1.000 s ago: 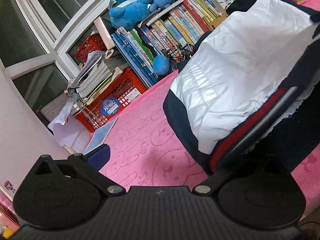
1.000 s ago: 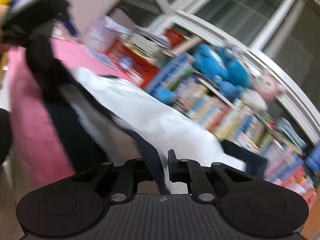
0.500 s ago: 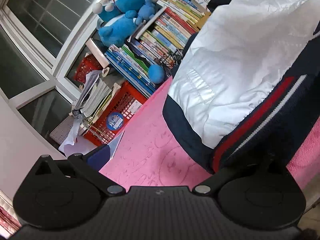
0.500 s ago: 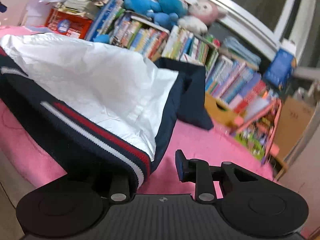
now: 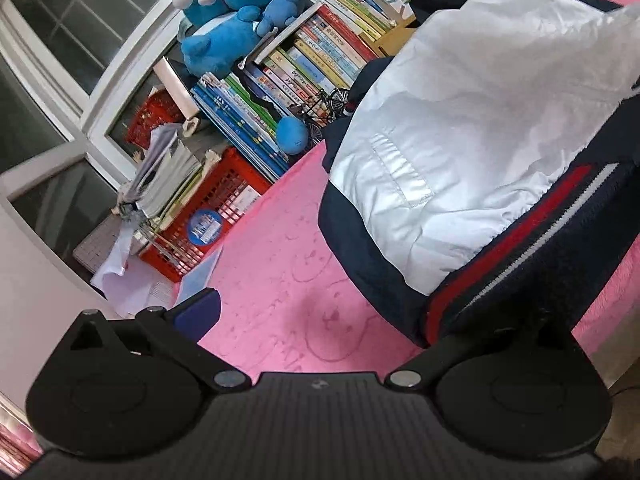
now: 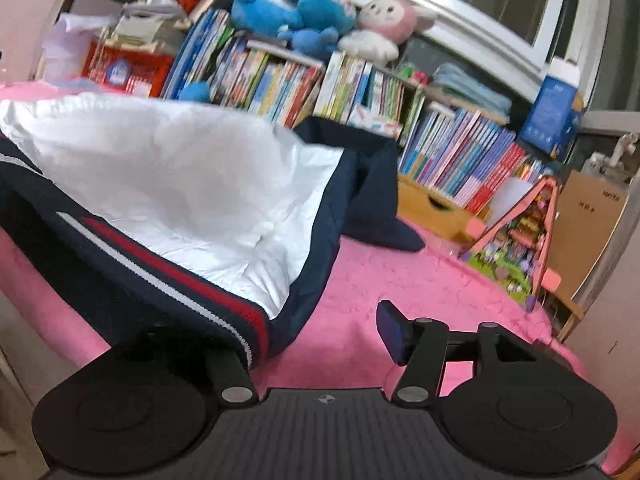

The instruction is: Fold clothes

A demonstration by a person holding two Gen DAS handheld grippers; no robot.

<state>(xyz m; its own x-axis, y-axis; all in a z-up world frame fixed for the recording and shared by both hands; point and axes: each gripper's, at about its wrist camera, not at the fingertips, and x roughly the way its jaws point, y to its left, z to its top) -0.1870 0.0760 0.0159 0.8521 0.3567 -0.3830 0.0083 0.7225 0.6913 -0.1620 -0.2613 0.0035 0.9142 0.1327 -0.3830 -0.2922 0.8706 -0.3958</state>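
Note:
A navy jacket (image 5: 472,128) with a white lining and a red-and-white striped hem lies inside out on the pink bedspread (image 5: 288,264). My left gripper (image 5: 348,320) stands wide open at the jacket's near left corner. Its blue-padded left finger (image 5: 198,312) is over bare bedspread, and the hem covers its right finger. In the right wrist view the same jacket (image 6: 168,184) spreads to the left. My right gripper (image 6: 312,340) is at its near right corner, jaws opening. The hem (image 6: 172,276) drapes over its left finger, and its right pad (image 6: 394,332) stands free of the cloth.
Rows of books (image 6: 452,160) line the far edge of the bed, with blue plush toys (image 6: 288,12) and a pink rabbit (image 6: 384,24) on top. A red basket (image 5: 208,216) with papers stands far left; a pink toy stand (image 6: 516,236) and cardboard box (image 6: 588,216) stand at the right.
The right gripper swung across to the jacket's right corner and its jaws went from shut to spread, letting the hem go. The left gripper rolled slightly and stayed open.

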